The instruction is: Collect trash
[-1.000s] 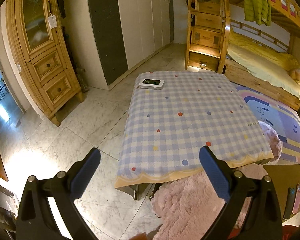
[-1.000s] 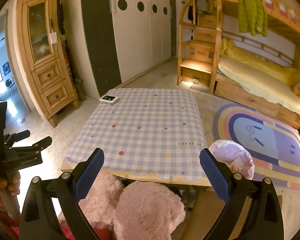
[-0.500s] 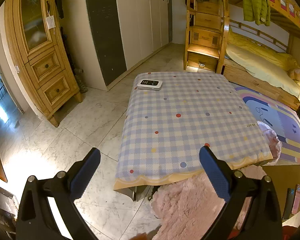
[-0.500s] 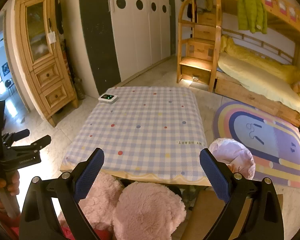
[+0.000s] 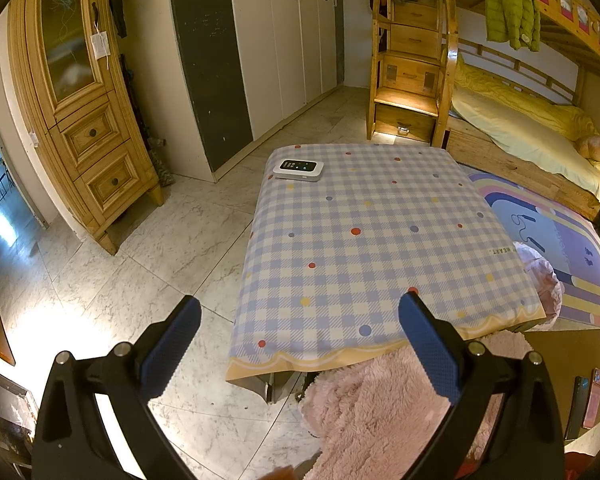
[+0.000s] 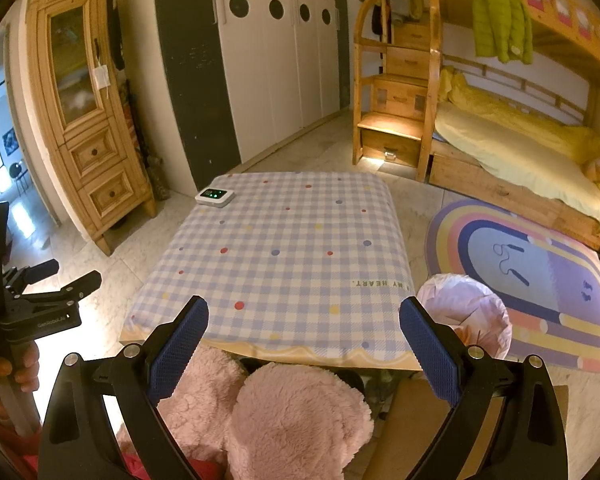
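Left gripper (image 5: pixel 300 340) and right gripper (image 6: pixel 304 340), both spread wide and empty, above the near edge of the checked table (image 6: pixel 292 240). The pink-lined bin (image 6: pixel 466 312) stands upright, mouth up, on the floor touching the table's right corner; its contents are indistinct, and the left view crops it (image 5: pixel 540 280). A small white device (image 5: pixel 299 169) lies flat at the far-left corner.

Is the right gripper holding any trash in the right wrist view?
No: the right gripper is open with nothing between its blue pads, above the checked tablecloth.
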Tool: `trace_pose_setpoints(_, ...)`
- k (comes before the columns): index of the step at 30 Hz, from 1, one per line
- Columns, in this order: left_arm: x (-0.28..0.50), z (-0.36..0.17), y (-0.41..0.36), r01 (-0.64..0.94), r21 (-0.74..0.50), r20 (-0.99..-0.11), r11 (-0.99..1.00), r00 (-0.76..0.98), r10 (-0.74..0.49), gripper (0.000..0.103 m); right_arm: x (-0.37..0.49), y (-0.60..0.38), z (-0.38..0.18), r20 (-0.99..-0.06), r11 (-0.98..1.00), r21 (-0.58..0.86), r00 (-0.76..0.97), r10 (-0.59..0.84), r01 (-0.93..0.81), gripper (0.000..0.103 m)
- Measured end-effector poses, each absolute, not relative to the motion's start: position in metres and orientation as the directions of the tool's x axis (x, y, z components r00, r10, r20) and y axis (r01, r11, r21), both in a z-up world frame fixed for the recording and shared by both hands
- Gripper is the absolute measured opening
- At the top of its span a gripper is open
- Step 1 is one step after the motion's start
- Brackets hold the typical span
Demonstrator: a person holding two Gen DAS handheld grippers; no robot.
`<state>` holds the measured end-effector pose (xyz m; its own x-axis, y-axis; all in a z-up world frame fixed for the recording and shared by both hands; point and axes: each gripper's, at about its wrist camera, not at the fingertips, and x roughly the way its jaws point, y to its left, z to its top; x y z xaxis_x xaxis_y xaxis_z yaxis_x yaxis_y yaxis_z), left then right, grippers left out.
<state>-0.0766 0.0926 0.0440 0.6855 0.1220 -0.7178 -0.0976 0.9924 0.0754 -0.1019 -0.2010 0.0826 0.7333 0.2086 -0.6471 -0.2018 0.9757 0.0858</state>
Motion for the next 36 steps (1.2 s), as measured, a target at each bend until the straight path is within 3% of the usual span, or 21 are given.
trace_pose_setpoints(36,-0.0760,0.0444,0.0918,-0.096,0.077,-0.719,0.992,0.685,0.122,0.096,-0.0996,-0.2035,0.0835,-0.652,0.975,0.096,0.728,0.212,-0.199,0.095)
